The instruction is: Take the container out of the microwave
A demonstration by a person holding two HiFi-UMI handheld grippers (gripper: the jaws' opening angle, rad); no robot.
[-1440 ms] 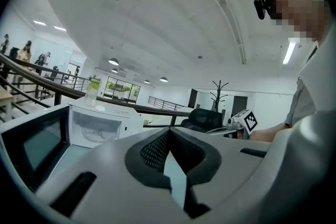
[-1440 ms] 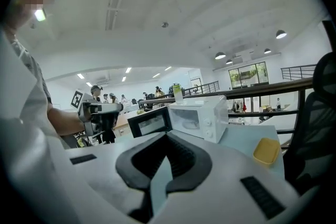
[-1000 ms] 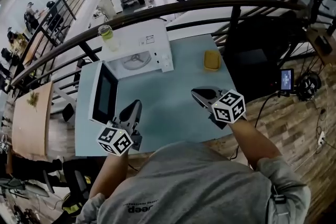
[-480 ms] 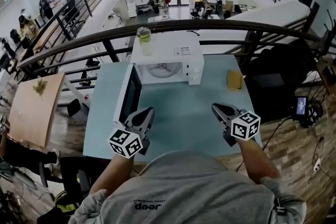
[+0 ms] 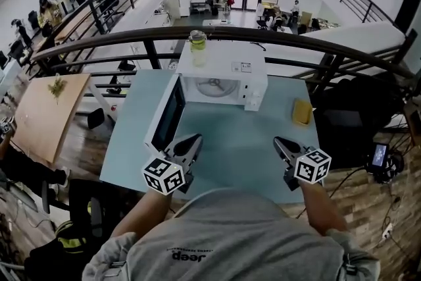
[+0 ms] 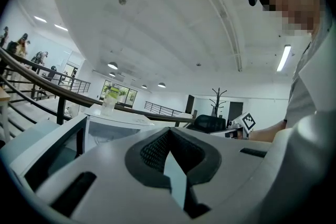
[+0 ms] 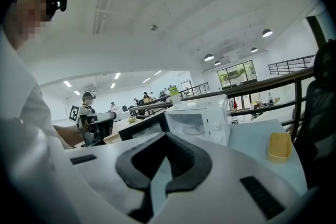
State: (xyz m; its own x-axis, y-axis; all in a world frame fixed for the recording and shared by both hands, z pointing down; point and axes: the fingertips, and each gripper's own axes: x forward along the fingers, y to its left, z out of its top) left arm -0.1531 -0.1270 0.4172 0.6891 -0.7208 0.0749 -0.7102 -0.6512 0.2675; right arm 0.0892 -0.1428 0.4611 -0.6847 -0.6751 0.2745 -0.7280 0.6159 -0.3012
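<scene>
Logged table [image 5: 230, 154] bearing microwave [image 5: 223, 62], door [image 5: 168, 116] swung open, only turntable [image 5: 214, 86] seen inside. Found yellow container [image 5: 302, 112] on table, right of microwave; judged removal done. Noted left gripper [image 5: 193, 140] and right gripper [image 5: 281, 142] closed, empty. Next, probably: shut door.

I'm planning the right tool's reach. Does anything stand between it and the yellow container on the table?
Nothing visible does. Only bare table lies between the right tool and the yellow container; the microwave and its open door stand off to the left.
</scene>
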